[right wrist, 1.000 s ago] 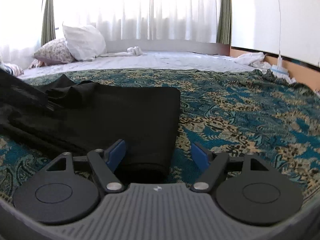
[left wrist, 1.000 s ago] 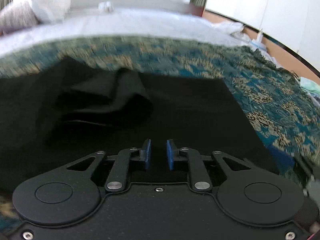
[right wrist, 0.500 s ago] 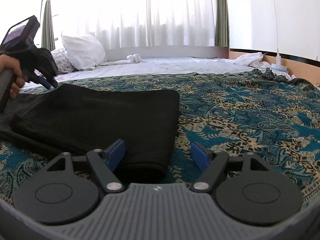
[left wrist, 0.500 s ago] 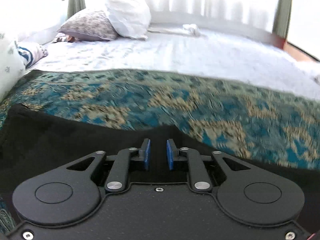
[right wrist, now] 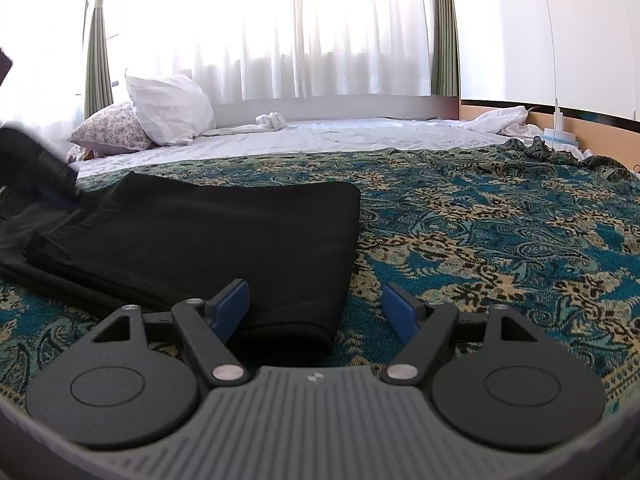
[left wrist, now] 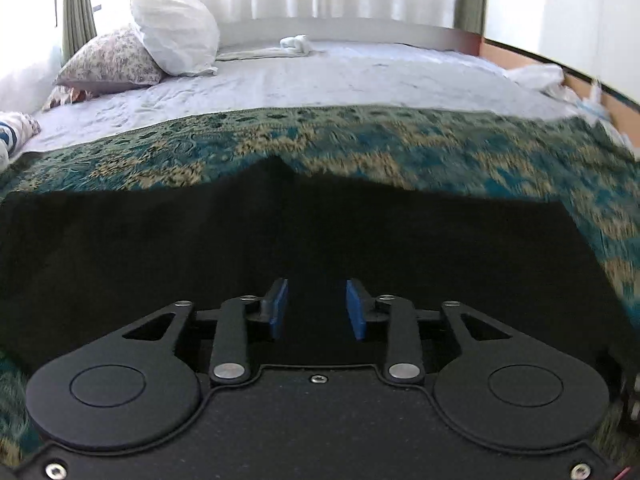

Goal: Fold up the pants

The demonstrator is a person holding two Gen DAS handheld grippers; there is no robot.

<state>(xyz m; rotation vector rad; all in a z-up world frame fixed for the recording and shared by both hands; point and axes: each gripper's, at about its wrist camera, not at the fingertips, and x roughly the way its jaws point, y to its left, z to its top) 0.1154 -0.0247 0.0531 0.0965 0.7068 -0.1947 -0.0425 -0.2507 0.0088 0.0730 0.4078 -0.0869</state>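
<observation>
Both grippers stand with their blue pads apart and nothing between them. On the left gripper (left wrist: 316,308) the gap is modest, and its pads hang over the black pants (left wrist: 320,248), which fill the lower half of that view as one flat, dark sheet; whether the pads touch the cloth I cannot tell. The far edge of the pants rises to a small peak near the middle, against the blanket (left wrist: 440,152). The right gripper (right wrist: 316,308) is spread wider, its fingers to either side of the near right corner of the pants (right wrist: 200,232).

From the right view the pants lie folded in layers on the teal and tan patterned blanket (right wrist: 480,232), forming a smooth rectangle with a rounded fold along the right side and a soft rounded far corner. Thin stacked edges show along the left, near side. The cloth is plain, matte black, with few wrinkles.

Beyond, a white pillow (right wrist: 168,108) leans on a floral pillow (right wrist: 108,130) on the pale sheet (right wrist: 340,132).
</observation>
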